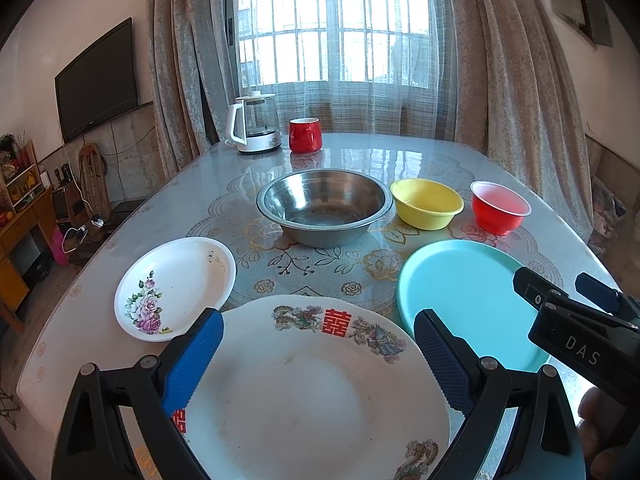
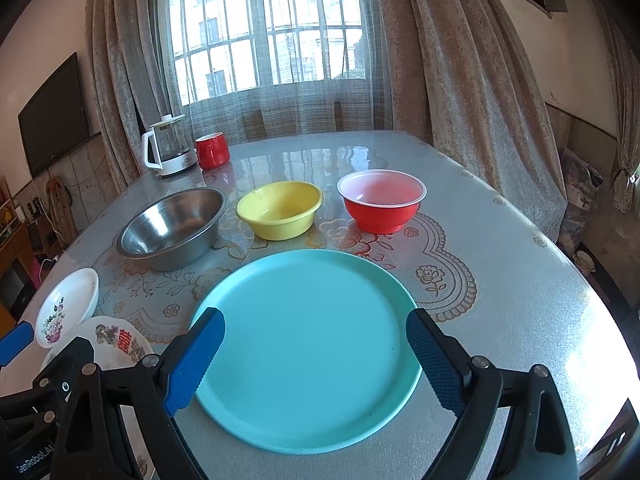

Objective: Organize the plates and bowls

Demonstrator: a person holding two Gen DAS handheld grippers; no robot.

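Left gripper [image 1: 318, 356] wide open over the large white plate [image 1: 316, 396], whose near edge is cut off by the frame. Right gripper [image 2: 316, 354] also open, over the teal plate [image 2: 306, 348]. Steel bowl [image 1: 324, 206], yellow bowl [image 1: 427, 203], red bowl [image 1: 500, 207] sit in a row further back on the desk [image 1: 400, 156]; small floral plate [image 1: 176, 288] to the left.

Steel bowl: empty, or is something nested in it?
Empty: the steel bowl shows only its bare, shiny inside in both views.

Turquoise plate [image 2: 308, 344], yellow bowl [image 2: 279, 209]
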